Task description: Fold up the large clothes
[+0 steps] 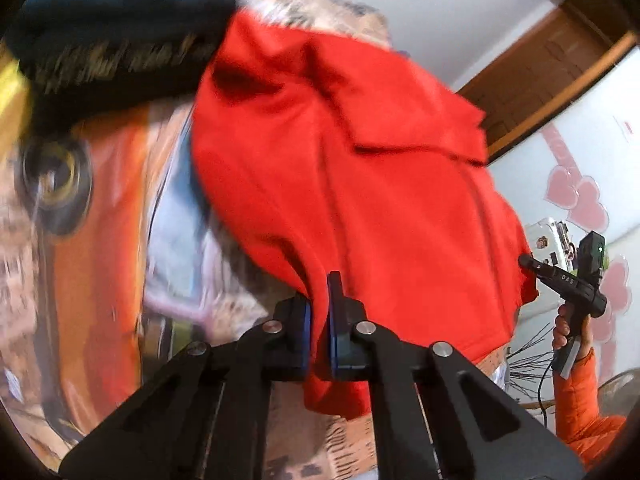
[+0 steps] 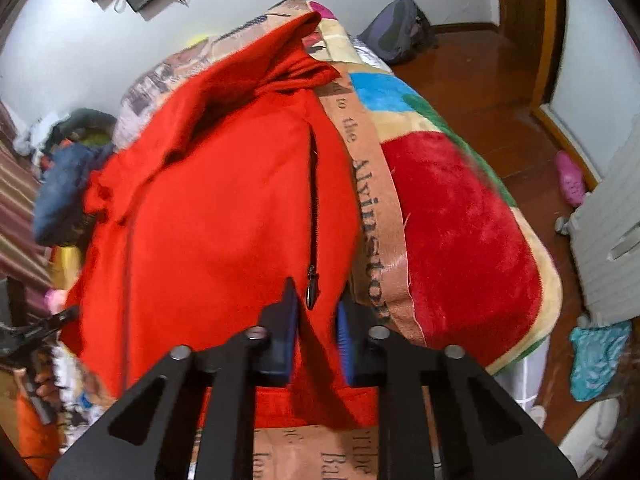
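Observation:
A large red zip-up garment (image 1: pixel 340 160) lies spread on the bed and is lifted at its near edge. My left gripper (image 1: pixel 319 320) is shut on a fold of its hem, with red cloth pinched between the blue pads. My right gripper (image 2: pixel 316 324) is shut on the red garment (image 2: pixel 220 200) just below the black zipper pull (image 2: pixel 311 288). In the left wrist view the right gripper (image 1: pixel 528 262) touches the garment's far right corner, held by a hand in an orange sleeve (image 1: pixel 580 400). The left gripper (image 2: pixel 68 314) shows at the garment's left edge in the right wrist view.
A patterned plush blanket (image 2: pixel 460 220) covers the bed. A dark blue garment (image 1: pixel 120 20) lies at the red one's far side. Beyond the bed are a wooden floor (image 2: pixel 480 80), a backpack (image 2: pixel 400 28), a white radiator (image 2: pixel 608 232) and a clothes pile (image 2: pixel 72 184).

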`<state>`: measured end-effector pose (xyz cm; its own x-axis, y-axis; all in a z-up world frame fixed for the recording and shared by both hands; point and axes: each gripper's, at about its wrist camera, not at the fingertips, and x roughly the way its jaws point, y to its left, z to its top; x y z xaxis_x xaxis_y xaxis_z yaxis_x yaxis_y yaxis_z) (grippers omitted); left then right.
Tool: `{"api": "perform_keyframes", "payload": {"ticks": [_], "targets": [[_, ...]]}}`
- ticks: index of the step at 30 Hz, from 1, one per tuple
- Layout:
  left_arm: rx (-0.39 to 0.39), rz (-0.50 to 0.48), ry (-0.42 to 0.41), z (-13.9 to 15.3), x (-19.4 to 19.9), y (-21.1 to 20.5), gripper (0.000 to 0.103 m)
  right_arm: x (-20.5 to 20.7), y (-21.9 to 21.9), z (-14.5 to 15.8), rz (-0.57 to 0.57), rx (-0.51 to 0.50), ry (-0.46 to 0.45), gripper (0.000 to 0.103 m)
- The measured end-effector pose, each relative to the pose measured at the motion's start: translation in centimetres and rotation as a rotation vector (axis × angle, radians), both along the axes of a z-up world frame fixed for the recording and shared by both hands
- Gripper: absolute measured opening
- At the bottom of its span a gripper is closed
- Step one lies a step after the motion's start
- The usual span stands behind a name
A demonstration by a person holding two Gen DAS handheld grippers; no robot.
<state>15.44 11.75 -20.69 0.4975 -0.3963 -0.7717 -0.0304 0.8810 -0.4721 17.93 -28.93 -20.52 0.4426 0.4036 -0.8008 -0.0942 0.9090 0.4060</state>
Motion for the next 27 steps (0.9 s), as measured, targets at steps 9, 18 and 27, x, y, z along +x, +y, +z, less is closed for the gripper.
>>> {"api": "perform_keyframes", "payload": {"ticks": [9, 18, 27], "targets": [[0.021, -0.006, -0.232, 9.3, 3.0, -0.5, 0.004, 2.4, 2.5, 7.1, 0.081, 0.042, -0.169, 0.01], [0.081, 0.126, -0.337, 13.7, 10.6, 4.3, 0.004, 11.2, 3.7, 11.5, 0.042, 0.02, -0.319, 0.01], [0.192, 0.264, -0.25, 9.2, 21.3, 6.8, 0.004, 21.7, 4.6, 7.1, -0.059, 0.011, -0.219, 0.01]]}}
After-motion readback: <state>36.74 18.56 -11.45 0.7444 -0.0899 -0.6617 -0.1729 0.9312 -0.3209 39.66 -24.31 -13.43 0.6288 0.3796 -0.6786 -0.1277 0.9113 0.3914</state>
